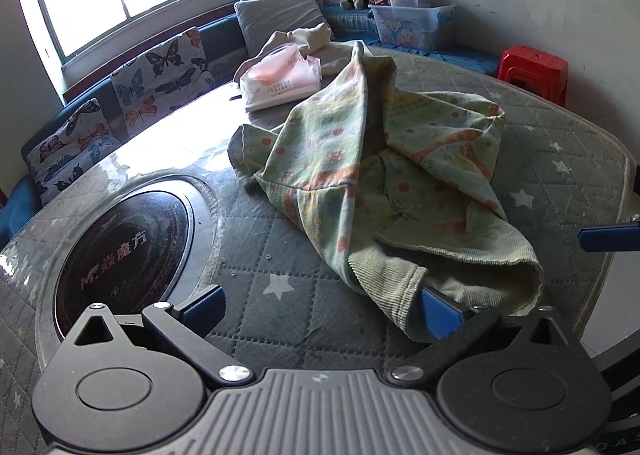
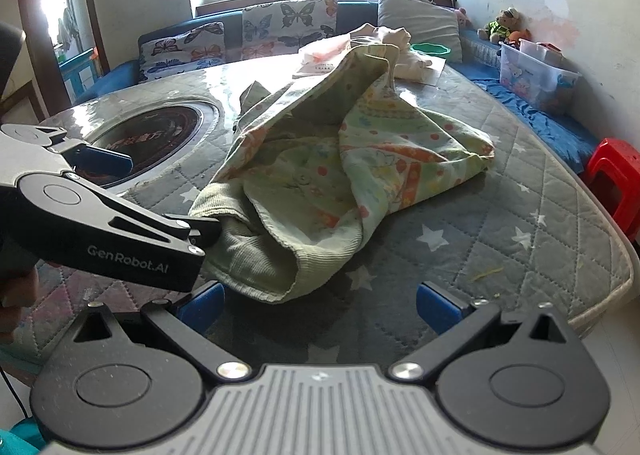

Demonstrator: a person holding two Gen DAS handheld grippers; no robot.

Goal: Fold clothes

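A crumpled light-green garment (image 1: 380,175) with orange and yellow prints lies on the quilted grey table cover (image 1: 280,255); it also shows in the right wrist view (image 2: 340,167). My left gripper (image 1: 320,307) is open at the garment's near ribbed hem (image 1: 400,283). Its right finger (image 1: 440,313) lies under or against the hem edge, its left finger (image 1: 204,307) is on bare cover. In the right wrist view the left gripper (image 2: 160,199) reaches in from the left, touching the hem. My right gripper (image 2: 320,307) is open and empty, just short of the hem (image 2: 280,275).
A round induction cooktop (image 1: 124,247) is set in the table at left. A pink tissue pack (image 1: 280,79) and cream cloth (image 1: 308,39) lie at the far side. Bench cushions (image 1: 160,71), a plastic box (image 1: 416,23) and a red stool (image 1: 536,71) stand beyond the table.
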